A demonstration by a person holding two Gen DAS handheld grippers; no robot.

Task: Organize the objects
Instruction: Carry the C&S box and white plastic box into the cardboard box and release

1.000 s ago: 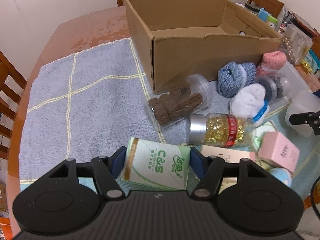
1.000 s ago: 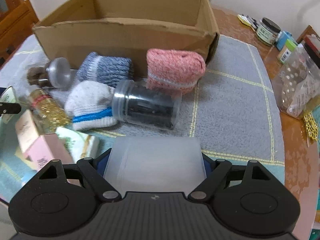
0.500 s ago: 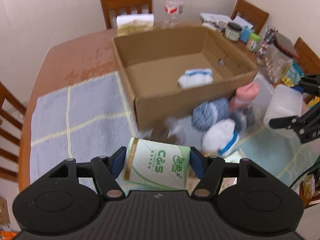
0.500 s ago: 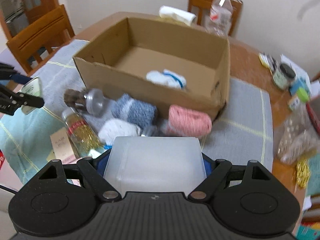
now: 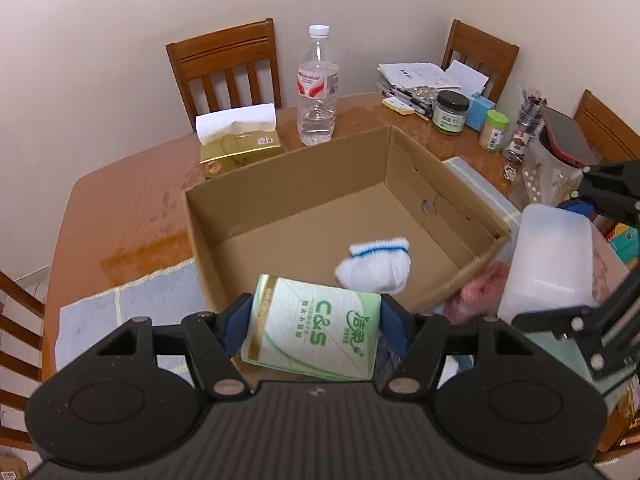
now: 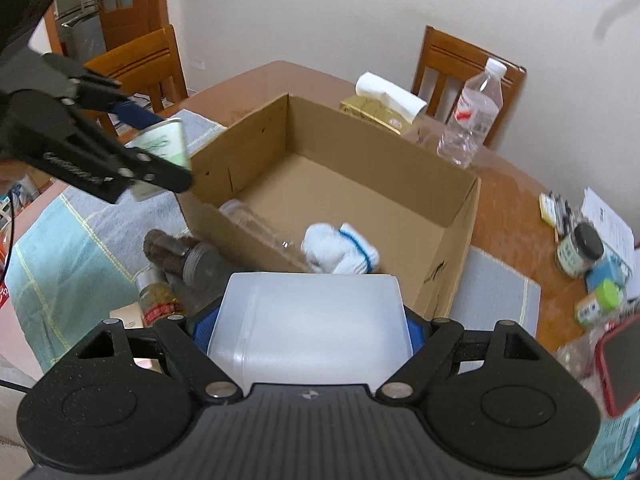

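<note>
Through the left wrist view, the left gripper (image 5: pixel 314 326) clamped a green tissue pack (image 5: pixel 312 332) printed "C&S" above the near wall of the cardboard box (image 5: pixel 208 240), its lower edge hidden behind the gripper body. A white sock (image 5: pixel 376 266) lay inside the box. From the right wrist view, the right gripper (image 6: pixel 308 328) pinched a translucent plastic container (image 6: pixel 310 320), which hid the box's near corner; the jars (image 6: pixel 180 258) beside the box were blurred and their labels unreadable.
</note>
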